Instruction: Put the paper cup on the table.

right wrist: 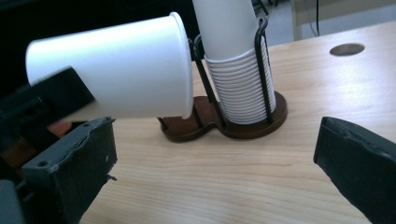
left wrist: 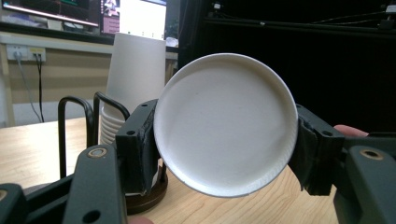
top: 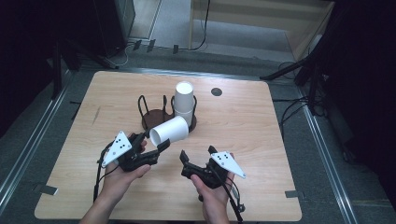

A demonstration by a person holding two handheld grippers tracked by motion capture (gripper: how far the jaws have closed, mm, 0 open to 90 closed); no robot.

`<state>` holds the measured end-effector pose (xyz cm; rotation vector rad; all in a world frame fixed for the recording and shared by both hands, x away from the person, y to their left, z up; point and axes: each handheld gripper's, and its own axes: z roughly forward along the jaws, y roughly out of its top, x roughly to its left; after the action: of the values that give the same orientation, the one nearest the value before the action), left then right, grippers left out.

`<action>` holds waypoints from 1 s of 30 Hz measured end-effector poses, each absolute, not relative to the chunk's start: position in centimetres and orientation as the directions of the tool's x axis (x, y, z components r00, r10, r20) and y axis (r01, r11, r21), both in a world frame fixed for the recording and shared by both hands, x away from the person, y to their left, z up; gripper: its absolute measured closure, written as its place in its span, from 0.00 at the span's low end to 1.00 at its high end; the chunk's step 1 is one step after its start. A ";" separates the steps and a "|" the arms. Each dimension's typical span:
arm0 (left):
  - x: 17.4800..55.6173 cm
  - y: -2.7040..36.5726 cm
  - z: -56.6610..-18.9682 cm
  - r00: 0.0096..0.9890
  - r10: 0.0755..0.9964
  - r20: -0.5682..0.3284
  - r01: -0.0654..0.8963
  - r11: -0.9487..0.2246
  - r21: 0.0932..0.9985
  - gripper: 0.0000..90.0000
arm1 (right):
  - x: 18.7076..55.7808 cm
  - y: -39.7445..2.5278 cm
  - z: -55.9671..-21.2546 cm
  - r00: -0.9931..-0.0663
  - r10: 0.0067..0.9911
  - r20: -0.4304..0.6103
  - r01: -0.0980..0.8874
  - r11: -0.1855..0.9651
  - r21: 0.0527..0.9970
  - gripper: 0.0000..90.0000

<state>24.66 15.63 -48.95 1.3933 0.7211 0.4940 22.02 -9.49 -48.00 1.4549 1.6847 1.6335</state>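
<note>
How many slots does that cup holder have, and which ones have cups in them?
2: the right slot holds the cup stack; the left slot looks bare, though the held cup hides part of it.

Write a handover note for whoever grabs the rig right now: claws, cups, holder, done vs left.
Left claw: shut on a single white paper cup, held on its side above the table, its base facing the left gripper view.
Right claw: open, holds nothing, in front of the holder.
Cup holder: dark two-slot base with wire loops on the wooden table. Right slot carries the stack of cups; the left slot looks vacant.
Done: one cup is in hand, clear of the stack.
Left: likely seat this cup in a slot or on the table; which one cannot be told.
</note>
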 end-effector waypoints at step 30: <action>24.0 13.7 -49.2 0.700 0.707 -0.106 0.046 0.104 0.994 0.38 | 24.1 -7.4 -47.5 -0.050 0.291 0.955 0.620 -0.741 0.258 0.00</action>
<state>23.99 13.74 -49.22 1.4008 0.6775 0.5467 24.10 -7.38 -47.46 2.3212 1.1529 2.1987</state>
